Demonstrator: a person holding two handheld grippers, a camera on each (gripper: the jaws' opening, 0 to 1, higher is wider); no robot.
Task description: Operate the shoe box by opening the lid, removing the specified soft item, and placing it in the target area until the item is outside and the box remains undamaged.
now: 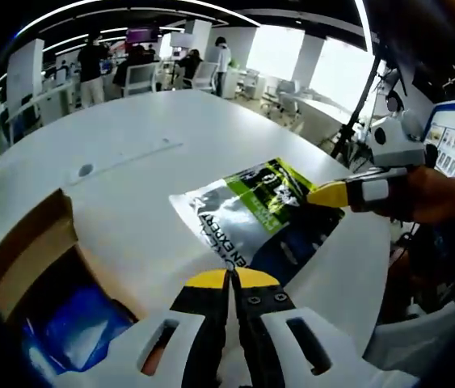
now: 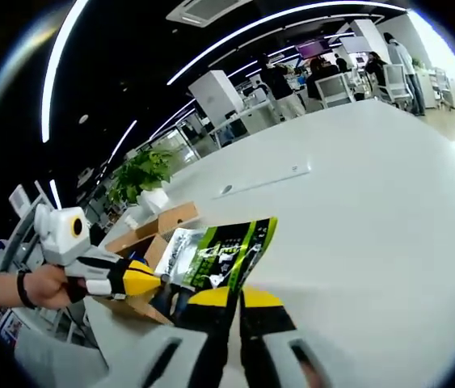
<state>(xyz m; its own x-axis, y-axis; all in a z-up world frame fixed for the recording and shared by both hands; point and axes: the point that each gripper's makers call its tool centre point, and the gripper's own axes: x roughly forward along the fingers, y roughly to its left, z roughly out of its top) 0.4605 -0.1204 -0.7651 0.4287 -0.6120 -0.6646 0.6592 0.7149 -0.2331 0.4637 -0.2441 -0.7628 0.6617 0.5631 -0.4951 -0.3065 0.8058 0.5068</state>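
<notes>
In the left gripper view, the shoe box (image 1: 45, 267) is cut off at the lower left edge; its lid stands open and something blue is seen inside, too blurred to identify. The soft pouch (image 1: 263, 218) lies flat on the white table (image 1: 130, 137), its long axis running from the left gripper (image 1: 229, 279) toward the right gripper (image 1: 324, 194). The left gripper's jaws are pressed together just short of the pouch's near edge. In the right gripper view, the right gripper (image 2: 235, 297) is clamped on the pouch's (image 2: 219, 252) edge.
</notes>
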